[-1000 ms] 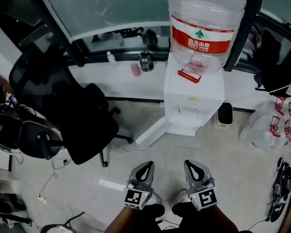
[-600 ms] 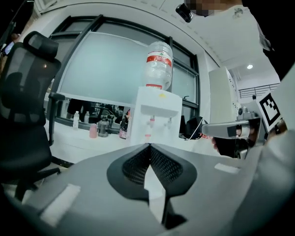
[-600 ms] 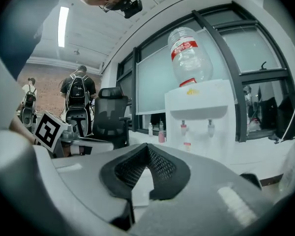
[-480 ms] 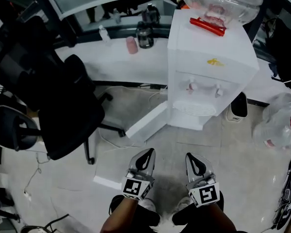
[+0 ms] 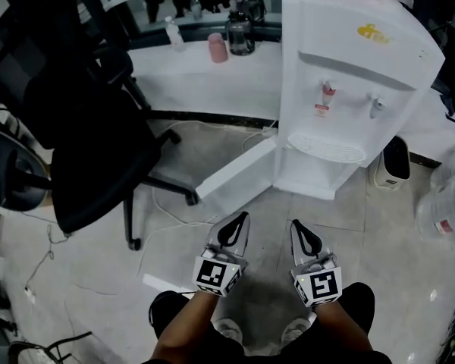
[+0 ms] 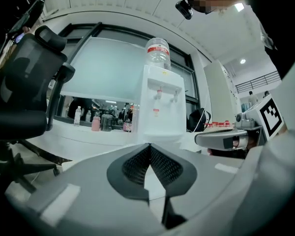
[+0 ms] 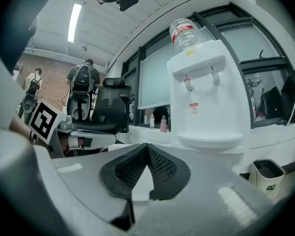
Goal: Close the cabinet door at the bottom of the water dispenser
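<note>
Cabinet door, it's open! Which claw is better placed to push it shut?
Left, probably. The open cabinet door swings out to the left claw's side, with its free end nearest that claw. The right claw faces the water dispenser front instead. Both are shut and empty.

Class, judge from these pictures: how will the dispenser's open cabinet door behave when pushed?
The cabinet door looks flat and thin, so probably stiff and light. Joined to the water dispenser along one edge, it should swing, not slide. With the bottle on top, a hard shove might rock the unit.
</note>
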A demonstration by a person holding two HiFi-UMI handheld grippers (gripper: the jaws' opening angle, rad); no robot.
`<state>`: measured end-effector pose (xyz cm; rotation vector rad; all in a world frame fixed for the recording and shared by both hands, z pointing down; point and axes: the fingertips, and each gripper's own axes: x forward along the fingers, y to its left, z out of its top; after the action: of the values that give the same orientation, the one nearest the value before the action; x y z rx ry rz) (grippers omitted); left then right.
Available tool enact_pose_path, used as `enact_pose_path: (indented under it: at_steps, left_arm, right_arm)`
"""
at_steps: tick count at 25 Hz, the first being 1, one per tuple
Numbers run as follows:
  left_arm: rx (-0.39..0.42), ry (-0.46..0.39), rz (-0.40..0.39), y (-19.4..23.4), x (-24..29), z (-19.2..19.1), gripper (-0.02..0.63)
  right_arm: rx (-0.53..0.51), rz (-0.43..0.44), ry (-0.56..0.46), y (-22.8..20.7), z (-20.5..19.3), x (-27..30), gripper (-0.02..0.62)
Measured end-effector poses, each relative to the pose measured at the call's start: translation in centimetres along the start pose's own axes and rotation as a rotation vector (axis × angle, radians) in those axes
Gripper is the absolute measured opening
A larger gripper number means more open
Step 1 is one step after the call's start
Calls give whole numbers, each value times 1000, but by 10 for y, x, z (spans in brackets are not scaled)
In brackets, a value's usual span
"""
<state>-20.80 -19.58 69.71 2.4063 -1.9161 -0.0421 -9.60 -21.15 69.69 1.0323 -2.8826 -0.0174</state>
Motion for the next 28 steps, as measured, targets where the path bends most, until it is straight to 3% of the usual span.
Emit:
enact_pose_path:
  at_steps: [12,16,21,28]
  left_arm:
    - [8,44,77,33,-8,-42,48]
    - [30,37,151,53,-15,-41,150]
    - [28,55,222,82,-17,-47,335]
    - [-17,84,279,122,-13,-56,472]
  right_arm:
    - [-5,20,52,6,-47,4,3]
    - [-2,12,75,2,-60,1,4]
    - [47,19,73,2,-60,3,3]
    - [51,60,85,14,-65,7,4]
